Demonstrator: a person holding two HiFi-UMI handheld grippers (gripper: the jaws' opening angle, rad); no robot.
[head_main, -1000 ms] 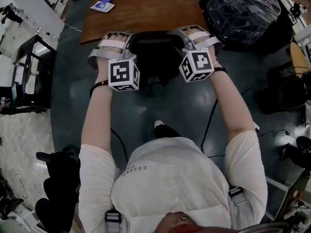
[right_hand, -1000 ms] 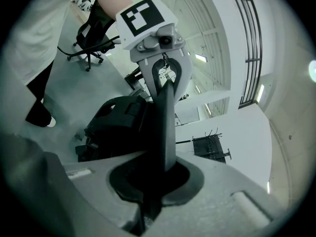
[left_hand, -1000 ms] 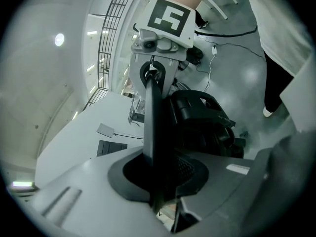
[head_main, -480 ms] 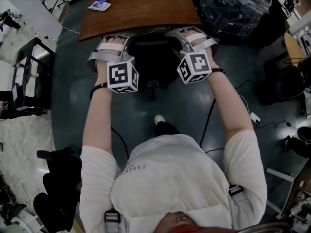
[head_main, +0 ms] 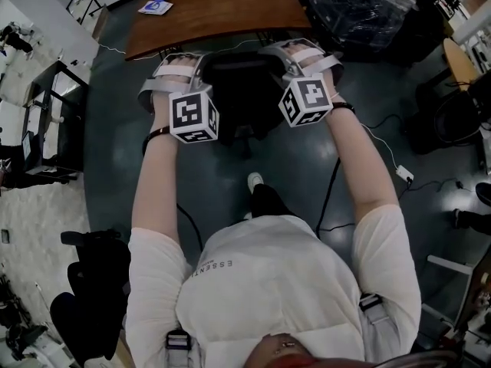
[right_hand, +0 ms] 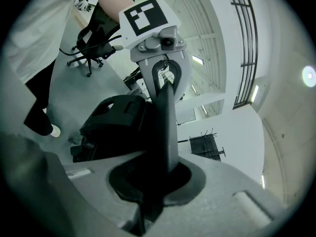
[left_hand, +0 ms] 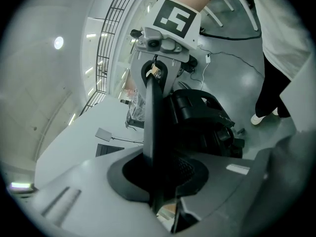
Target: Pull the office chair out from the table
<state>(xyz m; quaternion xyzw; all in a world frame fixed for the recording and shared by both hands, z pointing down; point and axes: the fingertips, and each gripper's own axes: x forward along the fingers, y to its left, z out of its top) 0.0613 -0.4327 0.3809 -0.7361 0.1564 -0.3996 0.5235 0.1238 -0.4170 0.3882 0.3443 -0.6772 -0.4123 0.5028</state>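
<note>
Fingers point(left_hand: 74, 191) of left gripper point(head_main: 192, 66) being clamped on office chair point(head_main: 242, 79) back, right gripper point(head_main: 290, 58) being clamped likewise, table point(head_main: 215, 10) just beyond.

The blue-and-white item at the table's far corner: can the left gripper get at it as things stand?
Probably not. The left gripper is clamped on the office chair's backrest, and the item lies at the far edge of the table, well beyond it.
</note>
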